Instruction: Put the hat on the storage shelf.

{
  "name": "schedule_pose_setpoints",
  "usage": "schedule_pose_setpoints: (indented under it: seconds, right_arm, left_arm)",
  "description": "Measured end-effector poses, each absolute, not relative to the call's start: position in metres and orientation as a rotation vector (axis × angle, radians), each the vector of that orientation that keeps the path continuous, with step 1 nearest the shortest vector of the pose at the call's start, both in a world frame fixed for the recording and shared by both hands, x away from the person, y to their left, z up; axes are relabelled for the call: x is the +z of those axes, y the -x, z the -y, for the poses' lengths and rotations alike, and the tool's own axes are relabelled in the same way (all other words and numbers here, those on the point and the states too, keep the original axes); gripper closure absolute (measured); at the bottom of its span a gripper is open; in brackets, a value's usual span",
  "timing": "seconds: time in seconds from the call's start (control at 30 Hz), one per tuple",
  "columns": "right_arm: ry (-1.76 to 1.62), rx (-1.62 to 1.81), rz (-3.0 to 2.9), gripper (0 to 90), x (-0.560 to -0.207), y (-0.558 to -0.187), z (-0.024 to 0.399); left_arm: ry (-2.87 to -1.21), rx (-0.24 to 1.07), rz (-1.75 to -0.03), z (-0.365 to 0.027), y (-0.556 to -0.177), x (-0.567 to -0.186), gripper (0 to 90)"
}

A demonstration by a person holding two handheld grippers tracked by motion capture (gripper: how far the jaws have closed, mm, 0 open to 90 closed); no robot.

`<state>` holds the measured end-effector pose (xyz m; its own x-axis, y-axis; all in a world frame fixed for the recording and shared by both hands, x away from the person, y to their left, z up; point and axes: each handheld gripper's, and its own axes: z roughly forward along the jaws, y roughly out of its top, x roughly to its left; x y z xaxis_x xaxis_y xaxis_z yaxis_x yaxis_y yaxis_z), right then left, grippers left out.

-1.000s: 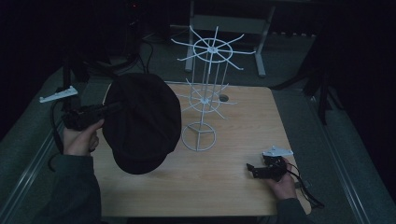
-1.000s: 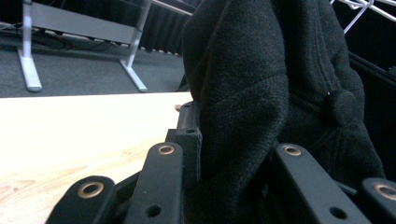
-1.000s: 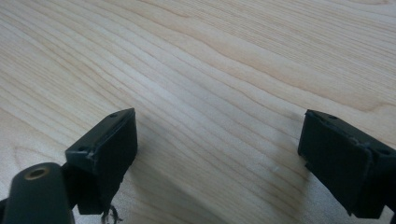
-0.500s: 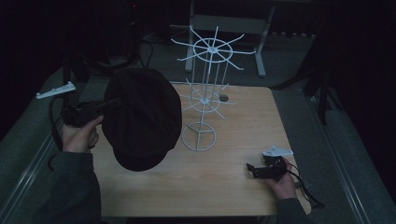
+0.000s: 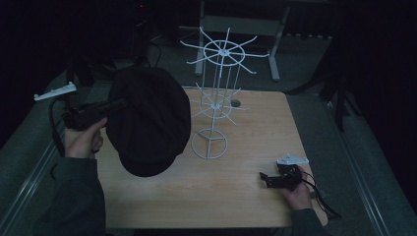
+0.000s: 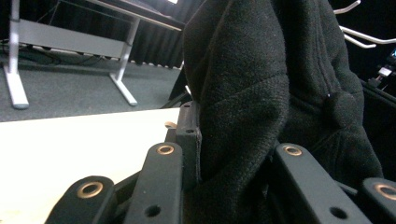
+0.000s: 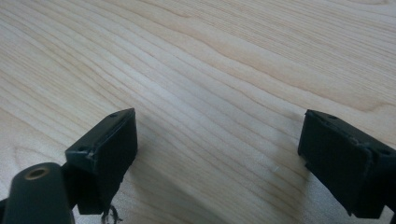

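**Cap held up beside the wire stand**

Cap (image 5: 150, 123), black and soft, hangs in the air over the left part of the worktop (image 5: 246, 196), pinched at its edge by the left gripper (image 5: 115, 104). In the left gripper view the dark woollen cloth (image 6: 261, 102) is bunched between the two black jaws, which press on it from both sides. The cap's right edge lies just beside the white wire stand (image 5: 216, 105), whose round base sits on the worktop near the middle; whether cap and stand touch cannot be told. The person's left hand (image 5: 83, 140) grasps the gripper's body from below.

The right gripper (image 5: 268, 178) lies low at the near right part of the worktop, held by the right hand (image 5: 297, 191). Its jaws stand spread wide, with bare pale wood (image 7: 219, 84) between them.
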<state>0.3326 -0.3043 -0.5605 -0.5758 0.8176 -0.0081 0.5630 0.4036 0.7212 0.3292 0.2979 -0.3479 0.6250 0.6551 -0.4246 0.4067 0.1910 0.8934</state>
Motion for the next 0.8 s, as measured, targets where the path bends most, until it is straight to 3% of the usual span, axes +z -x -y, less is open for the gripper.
schedule_pose_setpoints:
  seconds: [0.8]
  right_arm:
    - [-1.192,0.976,-2.305,11.8,-0.561,-0.333,0.304]
  left_arm:
    - [-1.414,0.218,-0.926,-0.296,-0.331,-0.334,73.5]
